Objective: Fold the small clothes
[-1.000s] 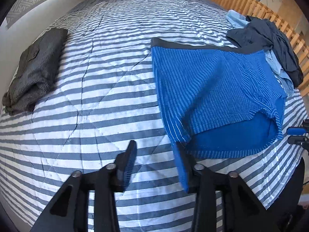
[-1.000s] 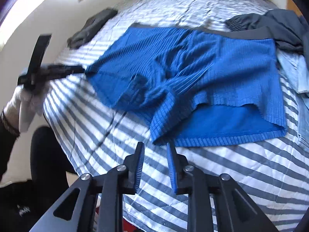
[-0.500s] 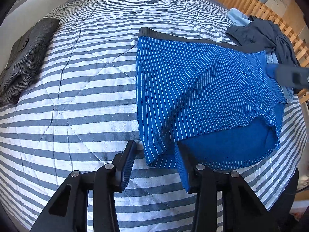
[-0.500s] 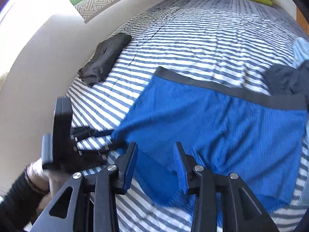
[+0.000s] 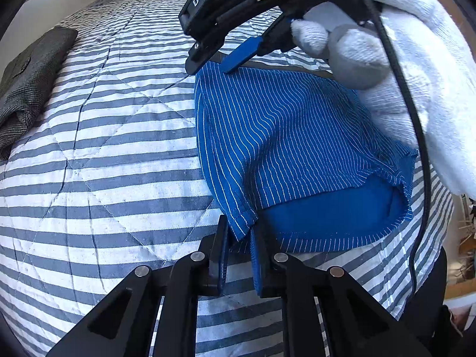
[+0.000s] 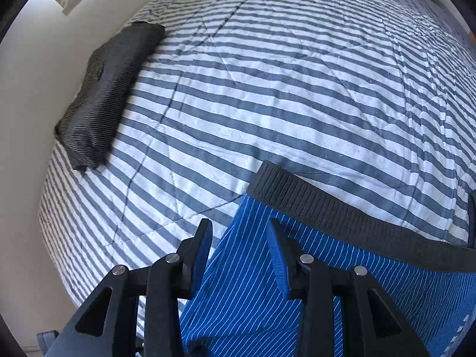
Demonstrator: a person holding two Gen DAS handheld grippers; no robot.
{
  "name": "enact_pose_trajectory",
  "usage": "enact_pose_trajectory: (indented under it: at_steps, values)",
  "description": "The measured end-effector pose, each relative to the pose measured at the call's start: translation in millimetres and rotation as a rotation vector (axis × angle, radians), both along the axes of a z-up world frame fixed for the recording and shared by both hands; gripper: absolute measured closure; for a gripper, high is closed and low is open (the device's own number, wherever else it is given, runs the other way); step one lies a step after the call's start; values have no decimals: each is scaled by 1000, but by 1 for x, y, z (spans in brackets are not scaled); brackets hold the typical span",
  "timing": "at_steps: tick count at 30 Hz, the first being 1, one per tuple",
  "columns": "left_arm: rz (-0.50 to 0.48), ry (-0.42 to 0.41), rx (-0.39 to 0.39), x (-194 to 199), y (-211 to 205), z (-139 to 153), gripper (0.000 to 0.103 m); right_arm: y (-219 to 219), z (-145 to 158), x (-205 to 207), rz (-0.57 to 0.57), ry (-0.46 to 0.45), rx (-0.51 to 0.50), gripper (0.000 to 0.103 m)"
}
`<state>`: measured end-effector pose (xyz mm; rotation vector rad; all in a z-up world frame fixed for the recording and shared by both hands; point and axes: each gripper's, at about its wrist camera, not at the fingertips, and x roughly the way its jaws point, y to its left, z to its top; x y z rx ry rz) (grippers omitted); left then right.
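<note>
The blue pinstriped shorts (image 5: 291, 148) lie flat on the striped bed quilt (image 5: 119, 136), their dark grey waistband (image 6: 342, 214) at the far edge and the leg openings toward the near edge of the bed.

The left hand-held gripper (image 5: 239, 238) has its jaws drawn close together around the hem corner of the left leg of the shorts; the fabric corner hangs between the two blue-padded fingers (image 5: 255, 255), pinched there or very nearly so, with only a narrow gap showing.

The right hand-held gripper (image 6: 239, 238) is released, its jaws standing apart. It is over the left corner of the shorts just below the waistband; the side edge of the cloth runs between the fingers, with the right finger (image 6: 278, 255) over the blue fabric and the left finger over the quilt. In the left wrist view the same gripper's tips (image 5: 220, 59) reach down onto that waistband corner, held by a hand in a white glove (image 5: 416, 68).

A folded dark grey garment (image 6: 107, 89) lies well apart at the left edge of the bed.
</note>
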<state>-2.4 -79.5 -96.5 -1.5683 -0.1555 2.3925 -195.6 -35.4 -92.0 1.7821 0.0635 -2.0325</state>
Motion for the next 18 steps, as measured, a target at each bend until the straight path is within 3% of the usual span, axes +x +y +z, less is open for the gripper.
enact_pose_trajectory:
  at_steps: [2,3,4,6,8,10,12,15,17,18]
  values:
    - [-1,7,6,-1,-3,-1,98,-1,-6,-3,-14,-2,7,84]
    - [4,10,15,-1,-6,-1,101,-1,-9,-4,-13,-10,12,99]
    - [12,12,30,-1,-10,-1,102,-1,-11,-4,-17,-20,7,103]
    - [36,12,98,-1,-23,1,102,3,-8,-6,-39,-19,-36,103]
    - [73,6,162,0,-37,0,102,10,0,-13,-79,-24,-139,103]
    - [95,-1,157,-2,-44,-5,102,15,-4,-22,-145,-50,-224,103]
    - [96,-10,140,-1,-44,-10,102,7,-15,-25,-146,-72,-192,103]
    - [76,-2,123,1,-38,-9,101,-2,-10,-13,-45,-33,-136,102]
    - [67,-1,110,-1,-32,-9,101,-1,1,-4,-16,-18,-77,99]
    - [66,-2,111,-3,-31,-10,101,0,3,-2,-10,-10,-47,89]
